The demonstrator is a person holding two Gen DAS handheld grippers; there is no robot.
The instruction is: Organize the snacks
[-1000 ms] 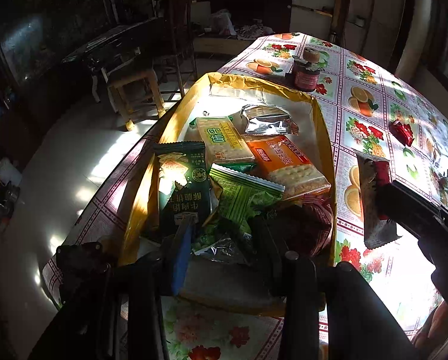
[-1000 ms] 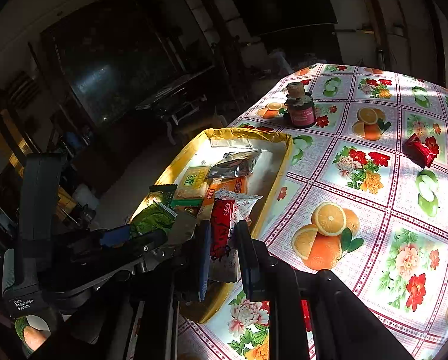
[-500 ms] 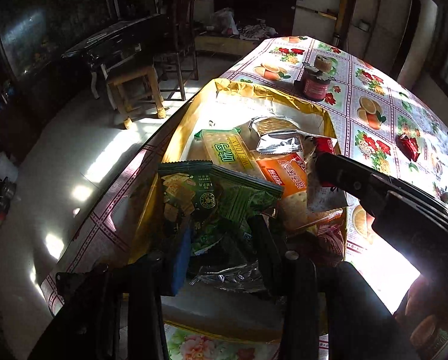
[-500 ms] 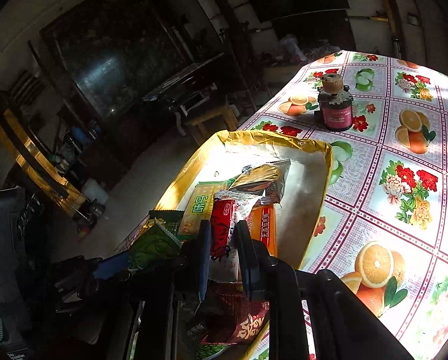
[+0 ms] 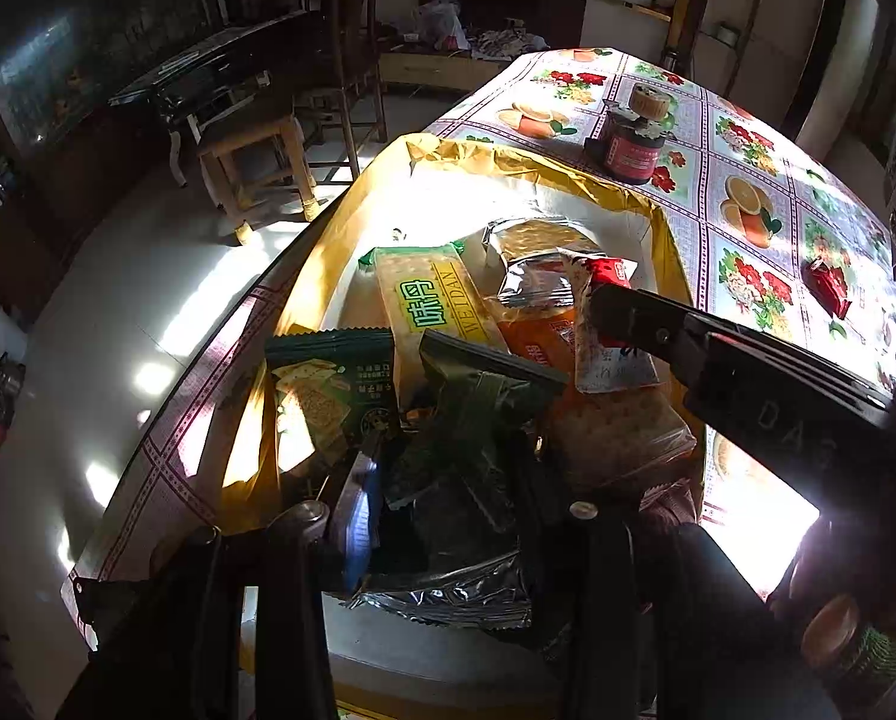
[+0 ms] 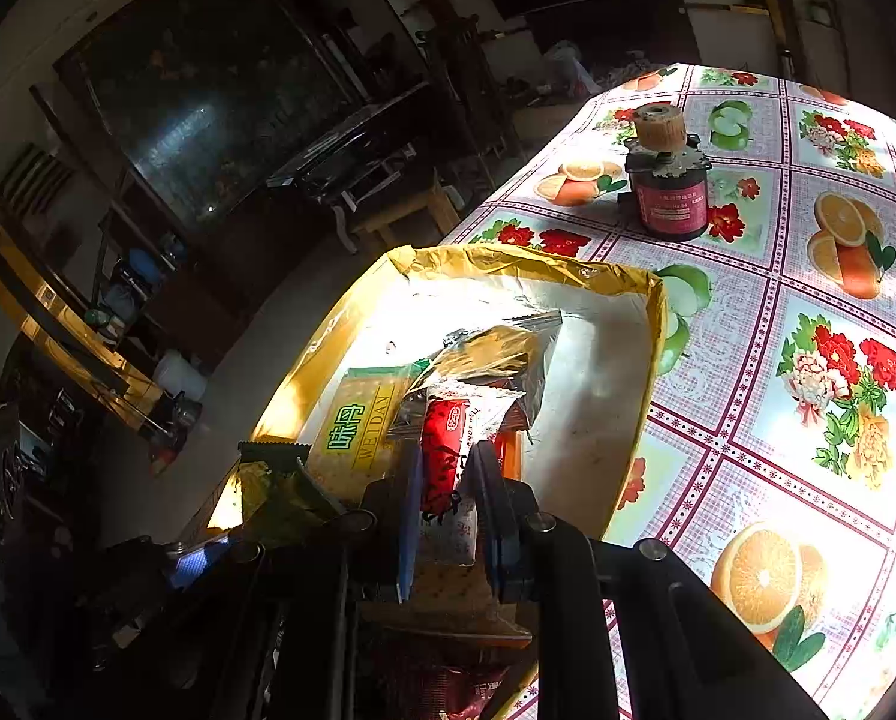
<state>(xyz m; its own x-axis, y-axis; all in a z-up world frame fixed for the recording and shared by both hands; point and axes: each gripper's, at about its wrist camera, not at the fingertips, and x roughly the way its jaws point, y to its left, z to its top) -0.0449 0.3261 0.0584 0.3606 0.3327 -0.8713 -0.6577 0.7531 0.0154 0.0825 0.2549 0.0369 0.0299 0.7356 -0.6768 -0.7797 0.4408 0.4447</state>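
The red packet (image 6: pixel 448 462) sits low in the middle of the right wrist view, pinched between the two pads of the right gripper (image 6: pixel 446 516). It hangs just over the yellow tray (image 6: pixel 526 261). It looks light and thin, a crinkly wrapper that bends and could slip. Holding it by the flat middle, as now, seems the safe way. A hard squeeze may crush what is inside. The red part has small white writing, too small to read.

In the left wrist view, the left gripper (image 5: pixel 448 489) is at the bottom middle. Its jaws are closed on a green packet (image 5: pixel 478 396), which is dark and soft-looking and also over the tray.

Around them in the tray lie more snacks. A long cracker pack (image 5: pixel 436 306) reads "WEILDAN" with big green signs I cannot read. A dark green pack (image 5: pixel 328 384) lies to its left, and an orange pack (image 5: pixel 544 336) to its right. A silver bag (image 5: pixel 538 279) lies above that.

Farther out, on the flowery cloth (image 6: pixel 796 360), a jar (image 6: pixel 667 189) with a pink label stands at the upper right. One more red snack (image 5: pixel 829 285) lies alone at the right.
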